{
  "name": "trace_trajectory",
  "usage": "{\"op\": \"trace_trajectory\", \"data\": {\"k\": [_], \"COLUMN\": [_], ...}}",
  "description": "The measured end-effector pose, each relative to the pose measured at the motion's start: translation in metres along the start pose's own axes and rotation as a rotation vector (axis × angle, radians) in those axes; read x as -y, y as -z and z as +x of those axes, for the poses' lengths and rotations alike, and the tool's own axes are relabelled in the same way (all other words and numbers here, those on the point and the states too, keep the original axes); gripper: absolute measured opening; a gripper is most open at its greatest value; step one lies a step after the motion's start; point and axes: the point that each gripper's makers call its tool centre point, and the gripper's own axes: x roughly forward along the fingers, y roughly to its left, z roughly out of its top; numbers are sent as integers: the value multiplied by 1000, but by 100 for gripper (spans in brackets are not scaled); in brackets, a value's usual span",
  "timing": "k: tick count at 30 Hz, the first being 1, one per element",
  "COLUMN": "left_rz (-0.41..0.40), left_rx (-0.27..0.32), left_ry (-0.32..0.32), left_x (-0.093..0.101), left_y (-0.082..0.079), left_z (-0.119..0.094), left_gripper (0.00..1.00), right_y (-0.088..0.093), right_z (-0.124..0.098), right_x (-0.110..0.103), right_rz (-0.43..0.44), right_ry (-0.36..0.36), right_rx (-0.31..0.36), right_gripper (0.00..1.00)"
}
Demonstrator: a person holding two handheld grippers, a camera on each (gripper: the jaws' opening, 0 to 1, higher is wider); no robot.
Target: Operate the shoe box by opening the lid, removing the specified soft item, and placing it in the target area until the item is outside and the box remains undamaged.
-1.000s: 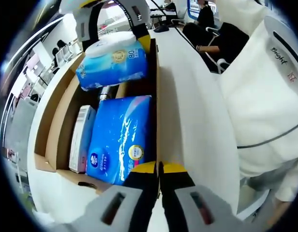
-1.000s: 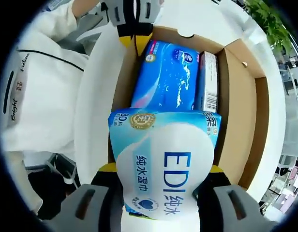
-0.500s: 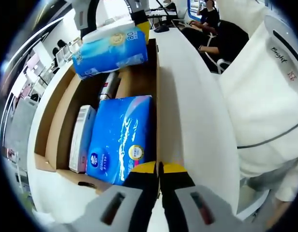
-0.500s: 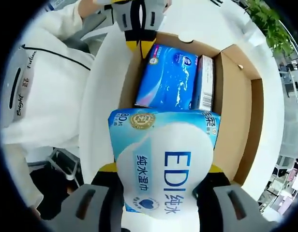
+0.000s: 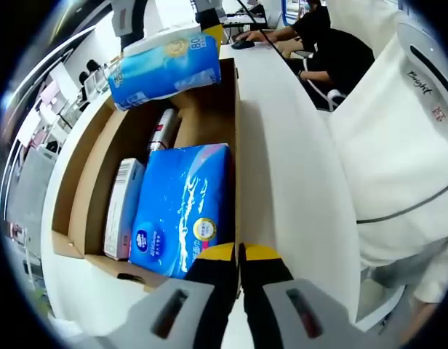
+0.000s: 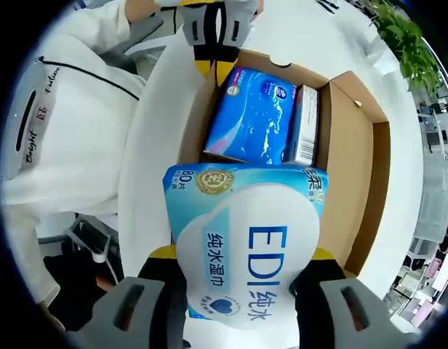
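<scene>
In the right gripper view, the right gripper (image 6: 242, 280) has its jaws spread wide around a pack of wet wipes (image 6: 246, 243), which they clamp from both sides; the pack's long axis runs from 6 to 12 o'clock, its printed face towards the camera and its "80" end at 12. Beyond it, the open shoe box (image 6: 355, 153) sits on the white table (image 6: 148, 145), holding a blue tissue pack (image 6: 253, 116) with a small carton (image 6: 305, 125) at its 3 o'clock side. In the left gripper view, the left gripper (image 5: 238, 254) has its jaws pressed together on the box's near wall at 6 o'clock. The wipes hang at 11 o'clock, above the box's far end, long axis roughly crosswise. A person in white (image 5: 398, 145) stands at 3 o'clock.
</scene>
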Motion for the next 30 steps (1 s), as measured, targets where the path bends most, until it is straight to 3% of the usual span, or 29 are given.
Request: {"op": "trace_trajectory", "data": {"k": [9,30], "left_rz": [0,-1], "left_rx": [2,1], "left_ry": [-1,0], "left_x": [0,0], "left_y": [0,1], "left_z": [0,0], "left_gripper": [1,1], "right_y": [3,35], "right_z": [-10,-24], "right_x": [2,-3], "right_rz": [-18,29], "right_ry": [28,46], "right_rx": [45,19], "right_gripper": [57,57]}}
